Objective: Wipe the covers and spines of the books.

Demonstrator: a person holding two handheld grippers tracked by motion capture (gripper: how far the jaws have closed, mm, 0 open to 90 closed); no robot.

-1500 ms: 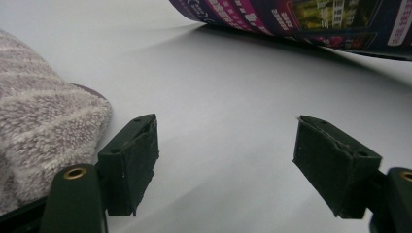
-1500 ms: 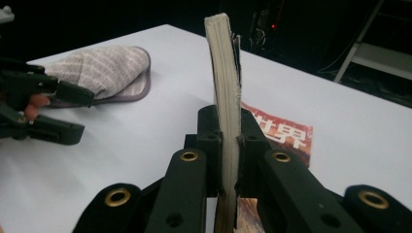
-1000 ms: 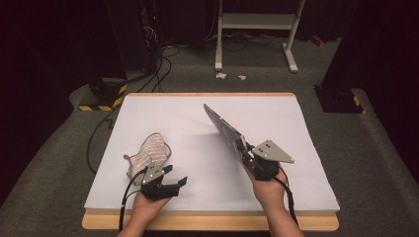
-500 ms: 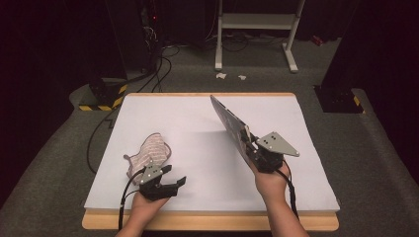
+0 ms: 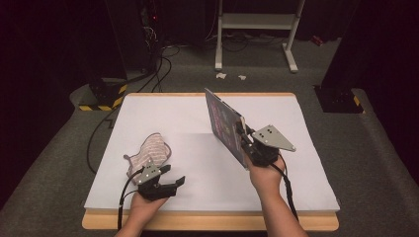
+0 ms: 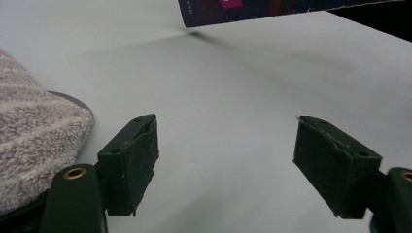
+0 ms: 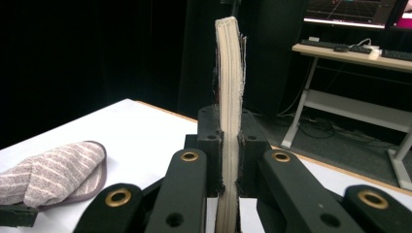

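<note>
Since a second ago the right gripper [image 5: 243,132] has lifted the book [image 5: 223,121] a little: its far corner now sits higher and closer to the table's far edge in the high view, and the book stands steeper. The left gripper [image 5: 169,177] and the striped cloth [image 5: 148,154] have not shifted.

The right gripper's jaws are clamped tight on the book's lower edge. In the right gripper view [image 7: 228,170] the book [image 7: 229,87] rises edge-on between the two black jaws, cream pages facing the camera, dark cover on one side. In the high view the book tilts up and away from the hand, its dark cover with pink and purple print facing left, held clear above the white sheet [image 5: 183,128] that covers the table [image 5: 207,222].

The left gripper rests near the table's near-left edge, jaws standing wide apart with nothing between them. In the left gripper view [image 6: 228,165] bare white sheet [image 6: 233,77] lies between the pads, the cloth [image 6: 34,150] is just beside the left-hand jaw, and a corner of the book [image 6: 233,9] hangs at the top over its shadow.

The cloth, pale with pinkish stripes and a dark trim, lies folded on the sheet just beyond the left gripper, well apart from the book. Beyond the table are a dark floor with cables [image 5: 158,64] and a white stand [image 5: 257,29].
</note>
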